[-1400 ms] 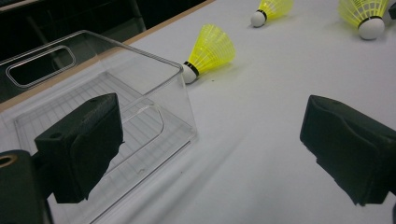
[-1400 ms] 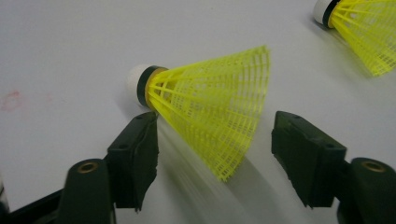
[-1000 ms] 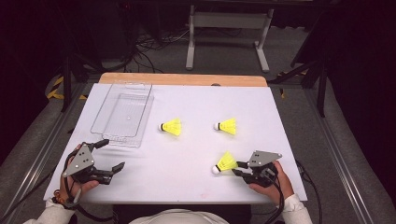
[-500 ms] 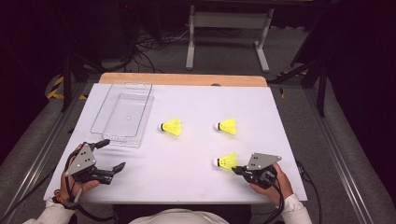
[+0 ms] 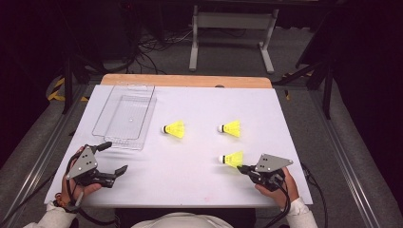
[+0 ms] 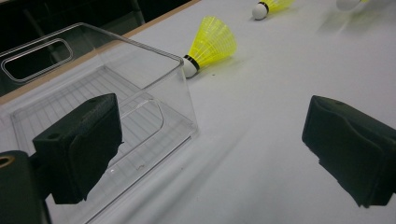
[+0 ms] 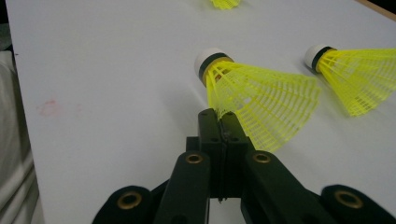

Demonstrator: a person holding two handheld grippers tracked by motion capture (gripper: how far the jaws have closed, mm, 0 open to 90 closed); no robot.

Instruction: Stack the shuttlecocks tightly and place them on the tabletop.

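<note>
Nearest shuttlecock (image 5: 232,158): yellow mesh skirt, white cork w/ black band, lying on its side on the white table (image 5: 190,185), cork pointing toward the clear plastic tray (image 5: 124,116), skirt flaring away from it. Skirt rim is pinched in the right gripper (image 5: 243,168), jaws fully together on the mesh edge; cork end rests on the table. Relative to the tray it sits well apart, on the person's side, near the table's front edge.

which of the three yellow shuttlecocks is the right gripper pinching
The nearest shuttlecock, at the table's front right: the right gripper is shut on its skirt edge. The other two lie free.
</note>
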